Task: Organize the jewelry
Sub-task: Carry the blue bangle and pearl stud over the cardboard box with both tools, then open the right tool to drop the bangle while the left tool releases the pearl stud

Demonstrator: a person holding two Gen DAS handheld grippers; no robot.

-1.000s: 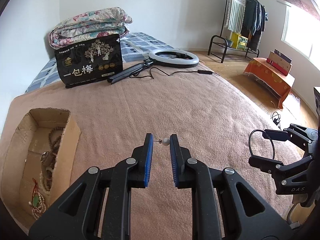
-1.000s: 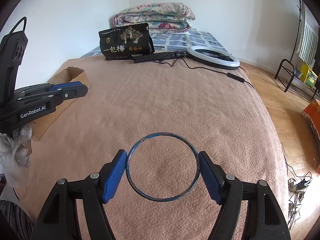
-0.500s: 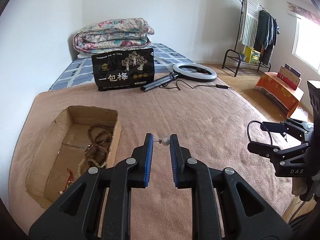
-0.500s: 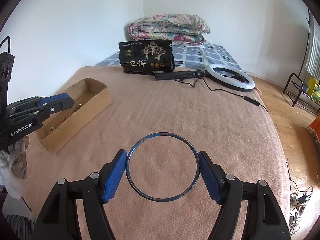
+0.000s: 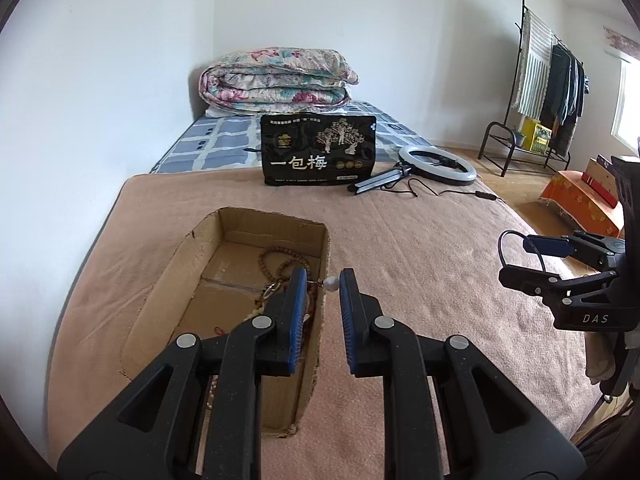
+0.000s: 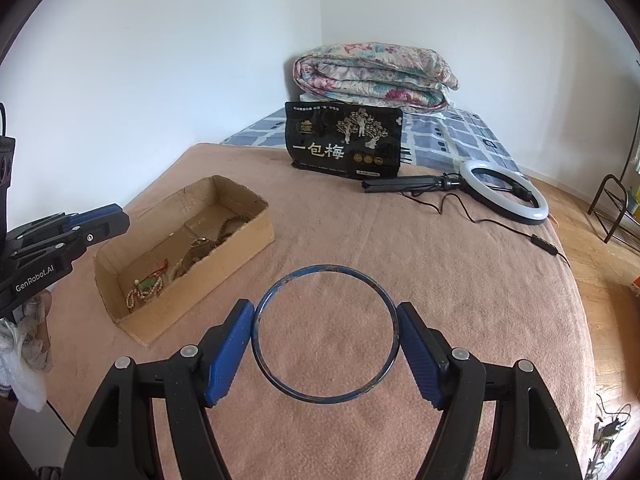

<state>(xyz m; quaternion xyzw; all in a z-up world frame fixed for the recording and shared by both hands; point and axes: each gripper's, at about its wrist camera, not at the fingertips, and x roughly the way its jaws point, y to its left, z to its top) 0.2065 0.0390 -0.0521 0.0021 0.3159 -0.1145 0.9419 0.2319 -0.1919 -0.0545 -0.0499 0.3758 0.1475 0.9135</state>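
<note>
A small white pearl earring on a thin metal pin is pinched between the blue-padded tips of the left gripper, held above the right wall of the open brown cardboard box — beaded necklaces are seen inside. A thin blue metal bangle is clamped across its width by the right gripper, over the pink blanket, with the box ahead to its left.

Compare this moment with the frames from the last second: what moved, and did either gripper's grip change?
Both grippers swung toward the cardboard box: the left gripper now hangs at its near right wall, and the right gripper faces it more closely. Nothing was grabbed or released. The left still pinches the pearl earring; the right still clamps the blue bangle. The beads stay in the box.
</note>
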